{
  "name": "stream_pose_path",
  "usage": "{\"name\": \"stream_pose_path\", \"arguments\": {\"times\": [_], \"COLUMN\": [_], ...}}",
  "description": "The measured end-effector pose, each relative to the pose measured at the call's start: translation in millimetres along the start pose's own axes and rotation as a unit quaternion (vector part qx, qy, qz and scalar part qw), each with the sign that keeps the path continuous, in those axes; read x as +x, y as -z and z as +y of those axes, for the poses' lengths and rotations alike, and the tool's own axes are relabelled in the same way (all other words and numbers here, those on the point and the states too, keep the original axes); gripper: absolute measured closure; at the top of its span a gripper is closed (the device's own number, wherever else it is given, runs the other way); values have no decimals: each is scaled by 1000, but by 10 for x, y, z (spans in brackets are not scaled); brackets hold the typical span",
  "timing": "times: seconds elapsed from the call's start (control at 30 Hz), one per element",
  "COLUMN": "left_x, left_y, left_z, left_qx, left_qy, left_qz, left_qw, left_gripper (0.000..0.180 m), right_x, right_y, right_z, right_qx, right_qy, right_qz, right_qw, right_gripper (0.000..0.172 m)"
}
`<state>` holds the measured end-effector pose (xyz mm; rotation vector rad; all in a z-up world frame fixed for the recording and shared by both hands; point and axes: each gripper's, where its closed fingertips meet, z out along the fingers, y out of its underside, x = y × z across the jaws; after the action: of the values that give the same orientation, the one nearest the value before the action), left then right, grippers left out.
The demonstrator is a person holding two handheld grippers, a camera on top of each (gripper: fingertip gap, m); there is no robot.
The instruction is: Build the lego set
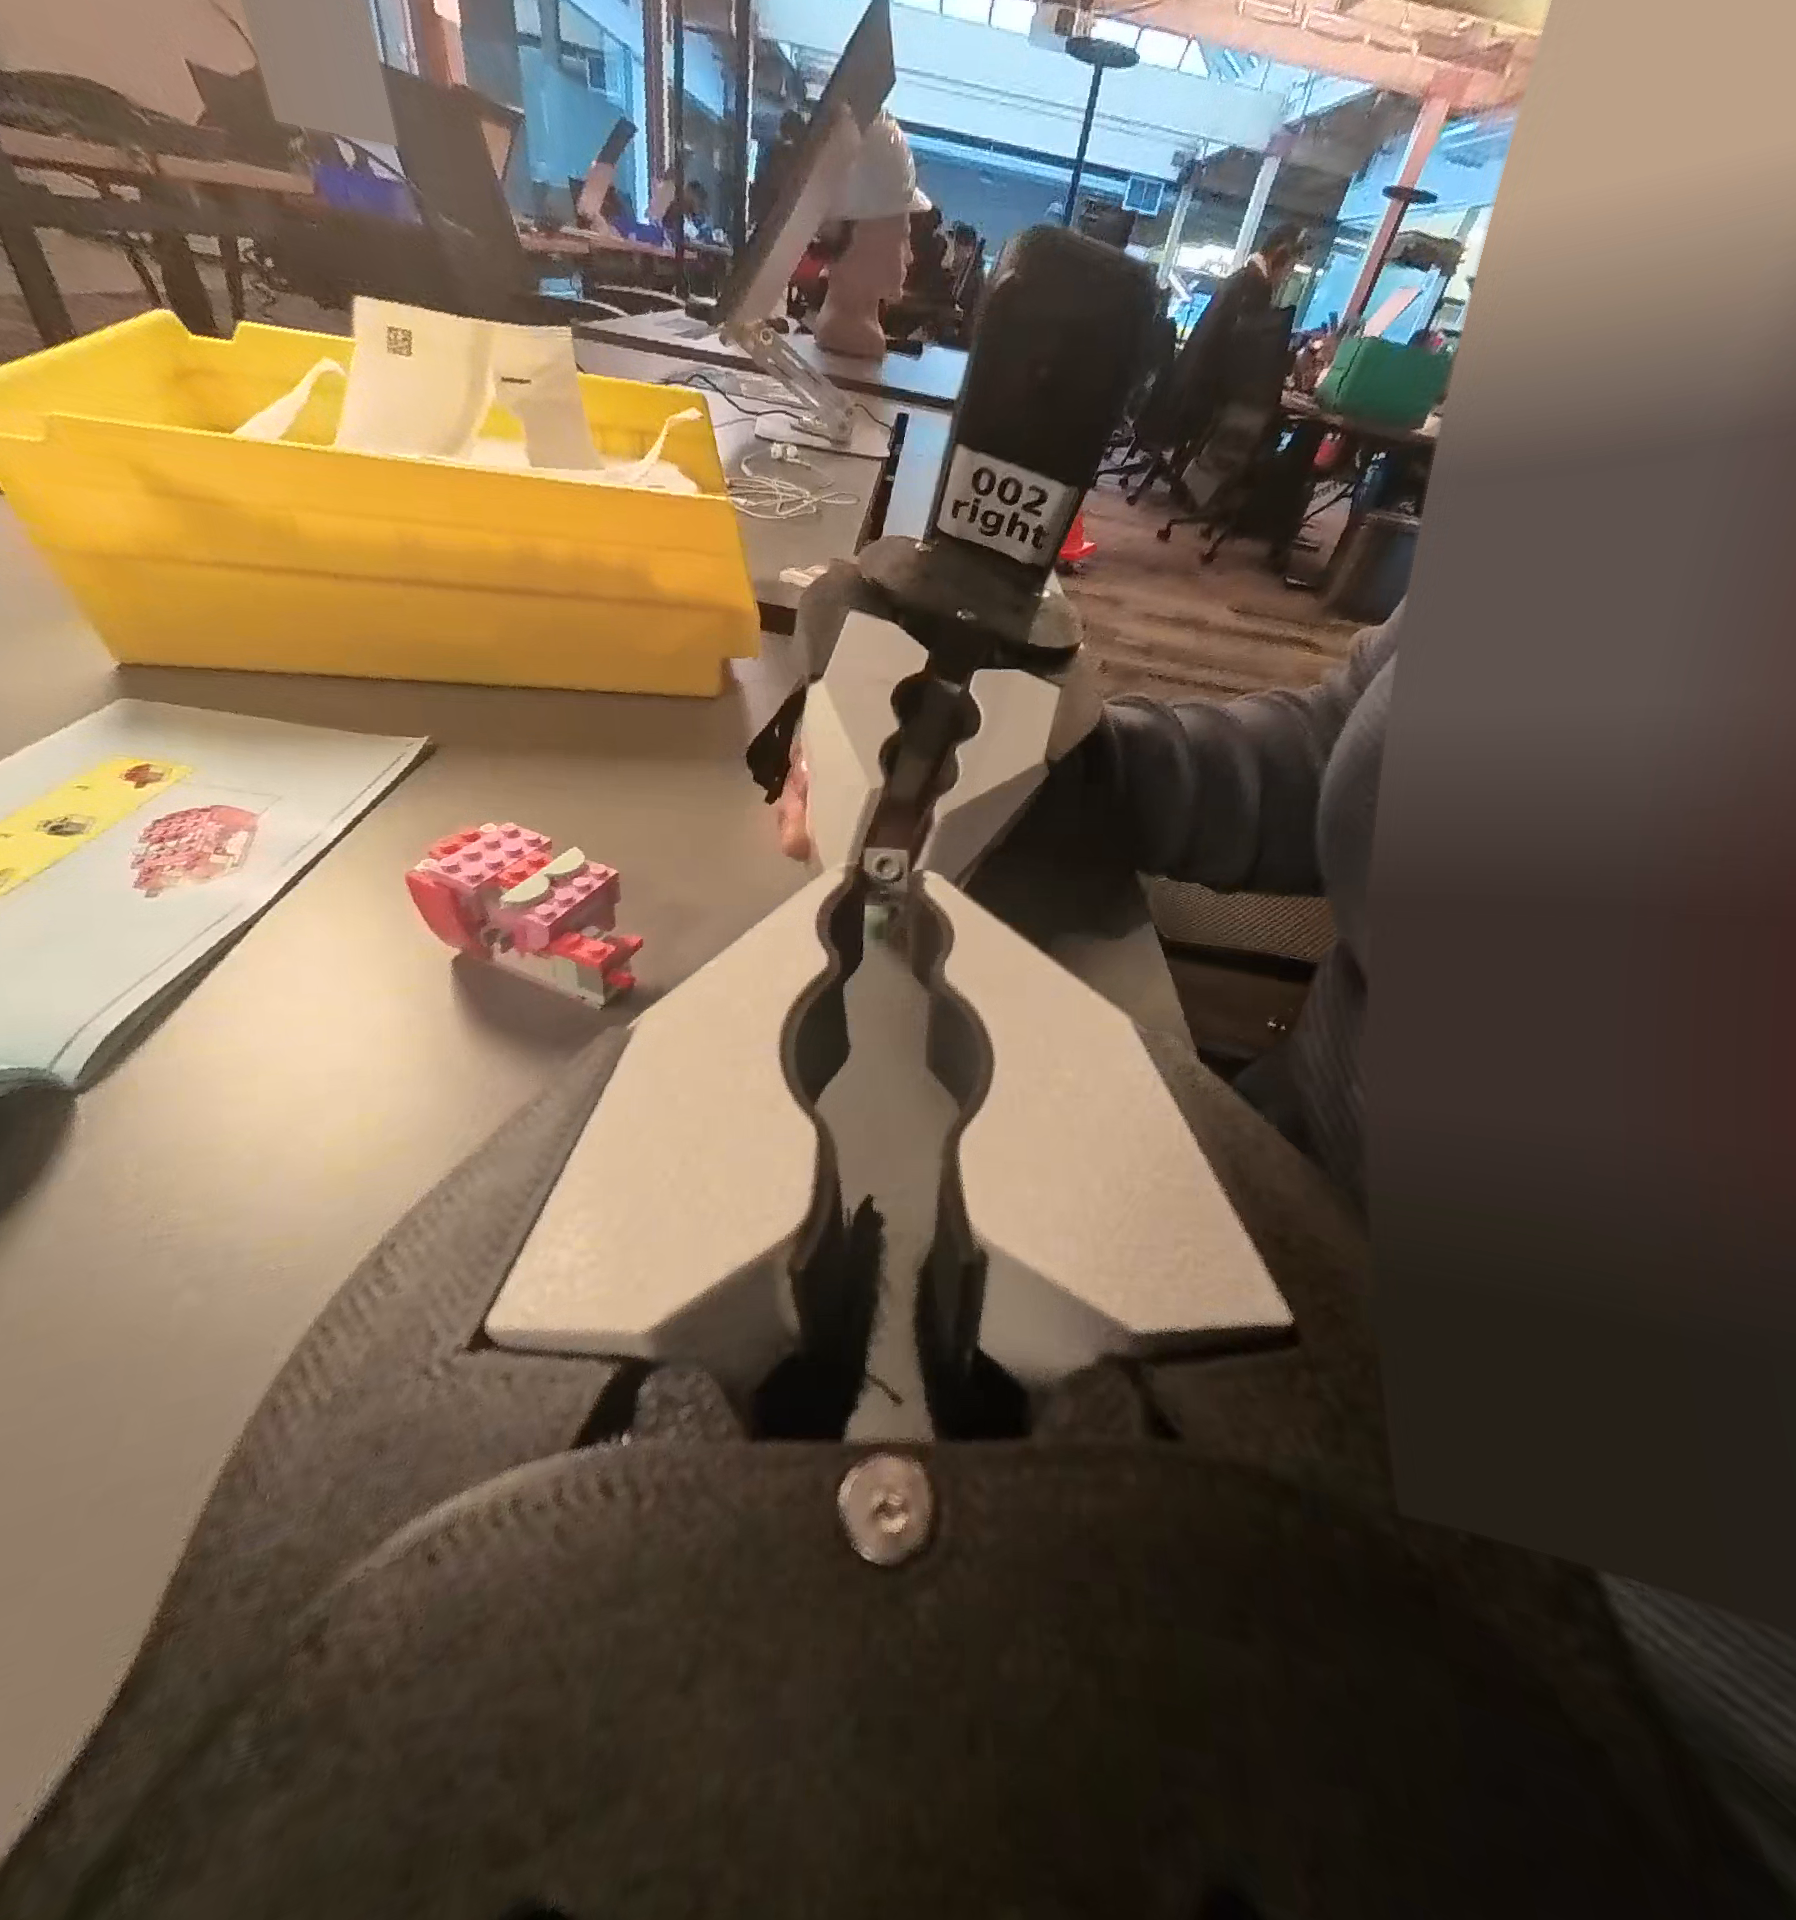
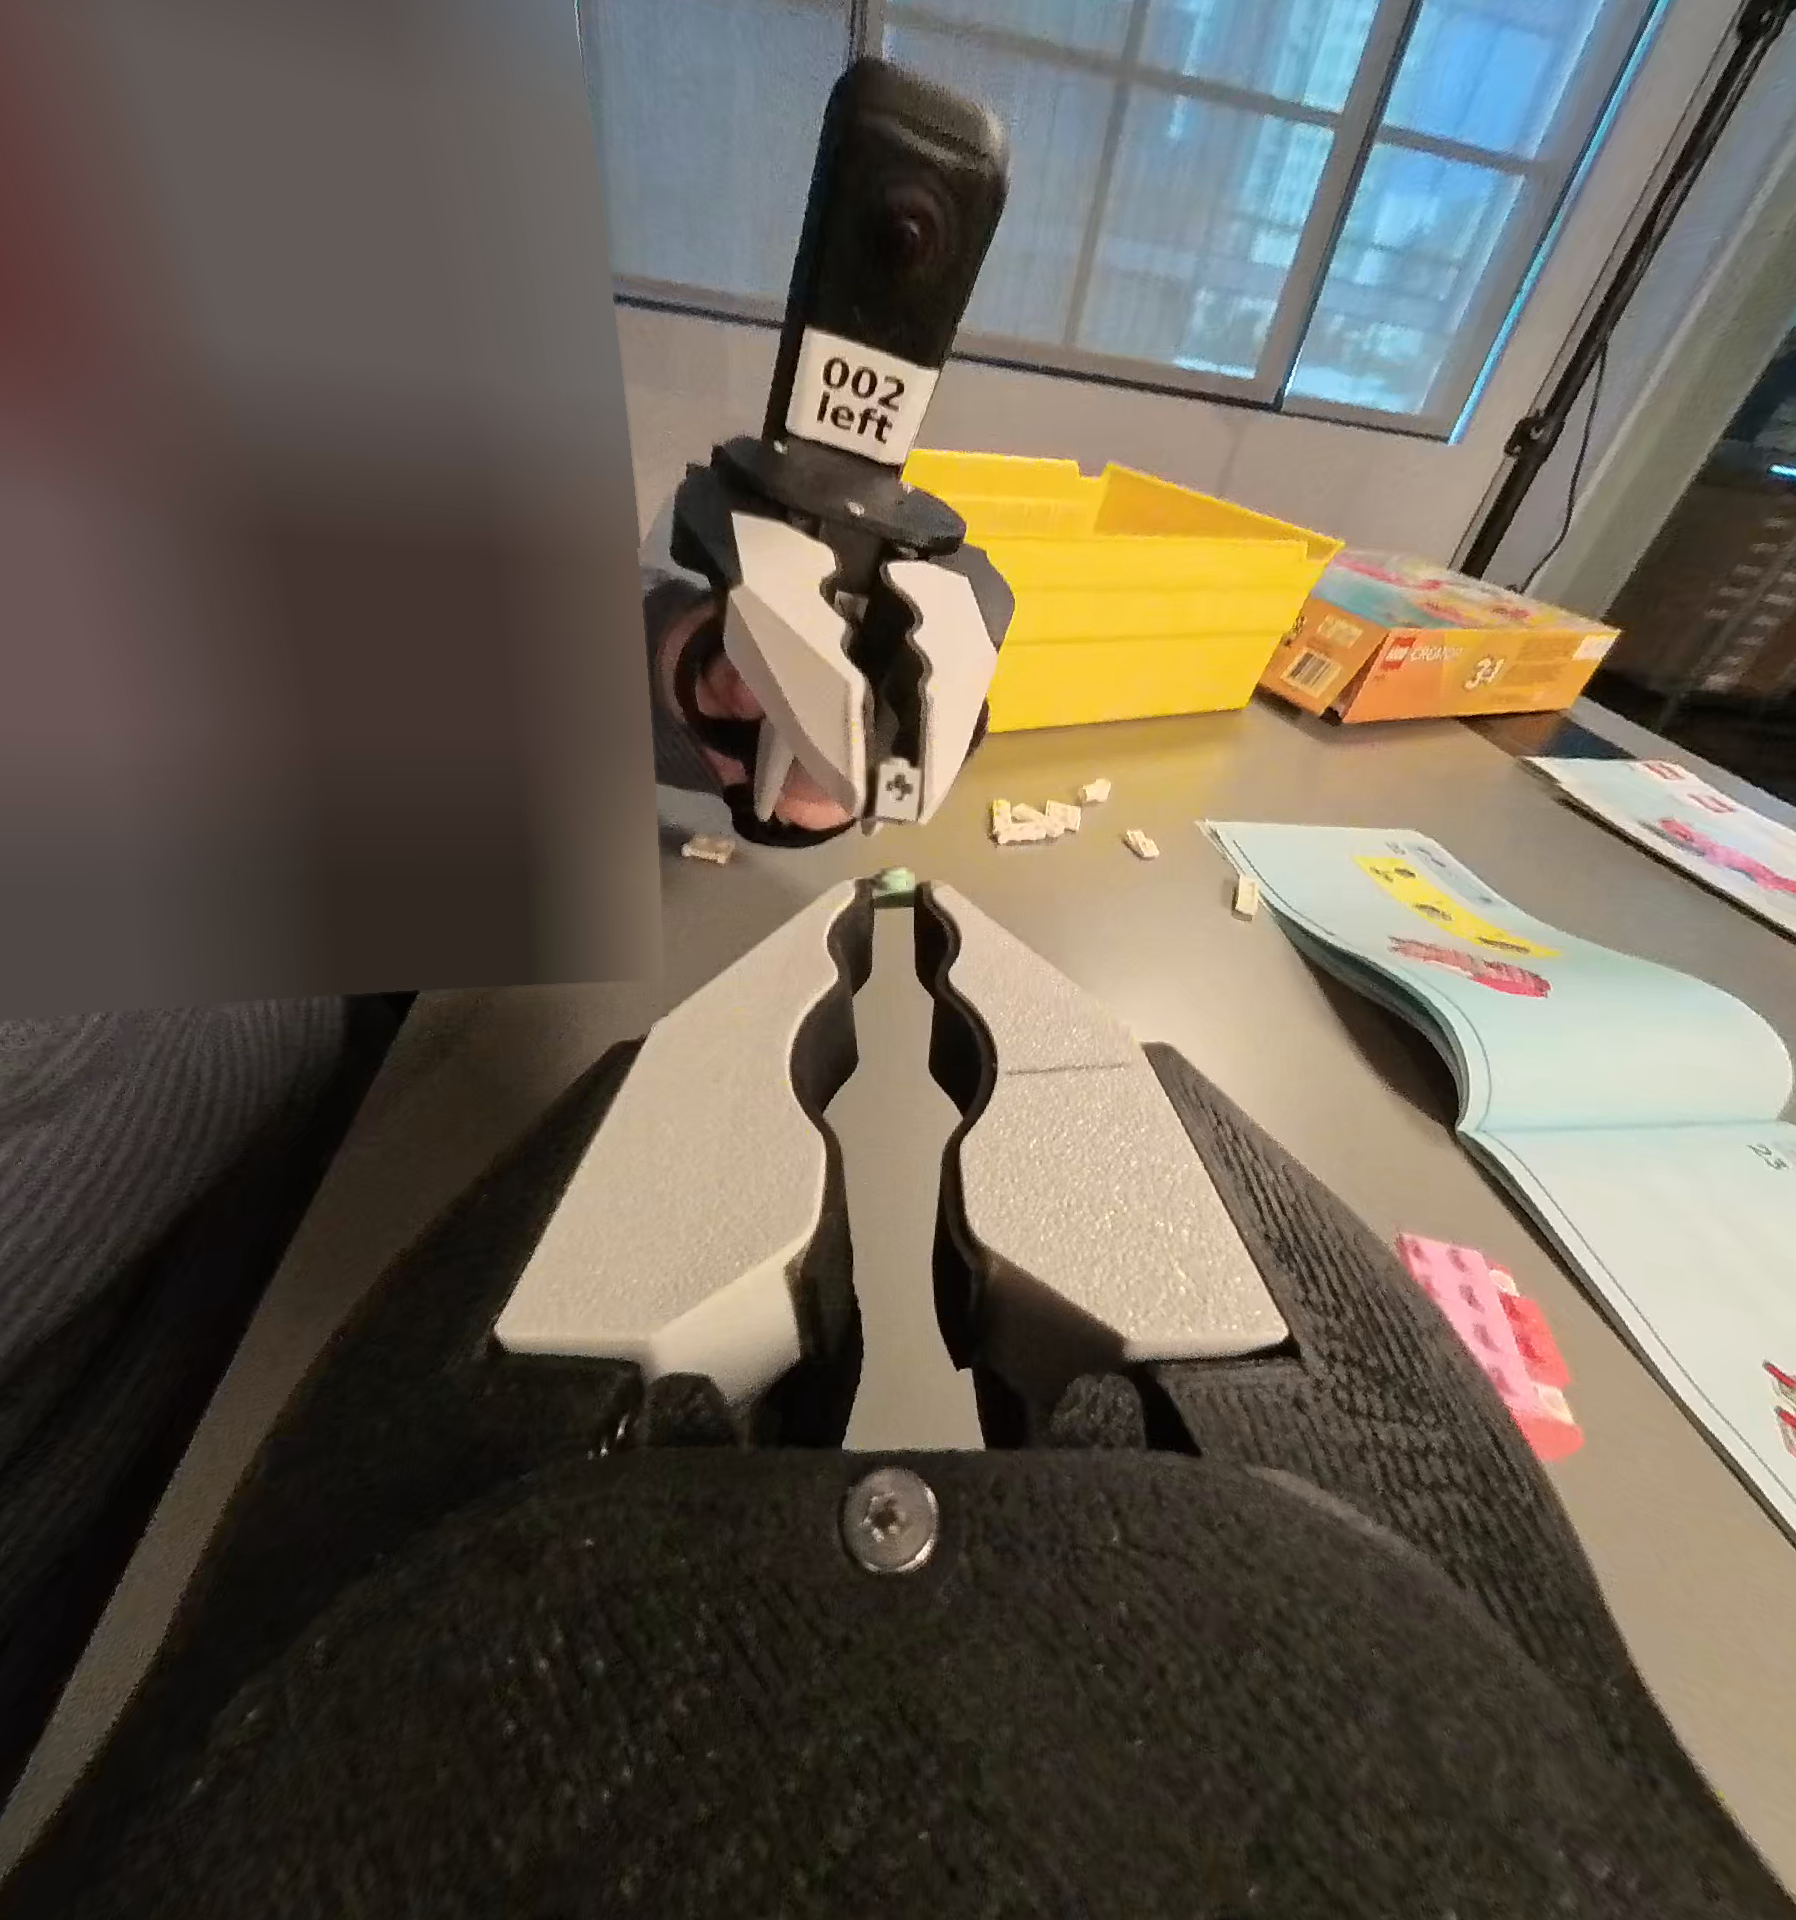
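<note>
A grey desk (image 2: 1237, 727) carries everything. Toward its far edge stands a yellow bin (image 1: 354, 561) with white bags in it, and beside that, nearer the far right corner in the right wrist view, an orange toy box (image 2: 1445, 655) lies on its side. An open instruction booklet (image 2: 1559, 1049) lies flat farther along the desk, with a pink and red brick model (image 1: 520, 914) just beside it. A scatter of small white bricks (image 2: 1045, 816) lies in the middle of the desk.

Above the near edge the two tools face each other, tips close. The left gripper (image 2: 889, 795) is clamped on a small light grey brick (image 2: 899, 792) at the very tips of its fingers. The right gripper (image 2: 894, 894) pinches a tiny pale green piece (image 2: 892, 883), also only at its tips. In the left wrist view the grey brick (image 1: 886, 868) and the green piece (image 1: 881, 928) appear nearly touching; whether they touch I cannot tell.

The risk, as I judge it, lies in those shallow holds. Any sideways push where the two pieces meet off-centre could twist one out of its fingers. Both hang near the desk's near edge, so a dropped piece might bounce off the desk or land among the white bricks, where the grey one would be hard to pick out.
</note>
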<state>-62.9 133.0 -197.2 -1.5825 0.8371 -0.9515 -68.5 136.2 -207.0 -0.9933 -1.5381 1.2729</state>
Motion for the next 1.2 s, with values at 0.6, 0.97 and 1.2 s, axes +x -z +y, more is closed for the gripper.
{"name": "stream_pose_path", "arguments": {"times": [0.6, 0.97, 1.2], "left_x": [42, -3, -216], "left_y": [-21, -12, 105], "left_z": [26, 44, 418], "left_qx": [-27, -39, -183], "left_qy": [-40, -33, -18], "left_qz": [13, -12, -93], "left_qw": [999, 999, 979], "left_gripper": [174, 174, 173], "right_x": [-16, 8, 105], "right_y": [8, 15, 75], "right_z": [-75, -11, 106], "right_qx": [27, 8, -27], "right_qy": [-22, 7, 36], "right_qz": [-14, 7, 46], "right_qw": [999, 1000, 998], "right_gripper": [166, 166, 166]}}
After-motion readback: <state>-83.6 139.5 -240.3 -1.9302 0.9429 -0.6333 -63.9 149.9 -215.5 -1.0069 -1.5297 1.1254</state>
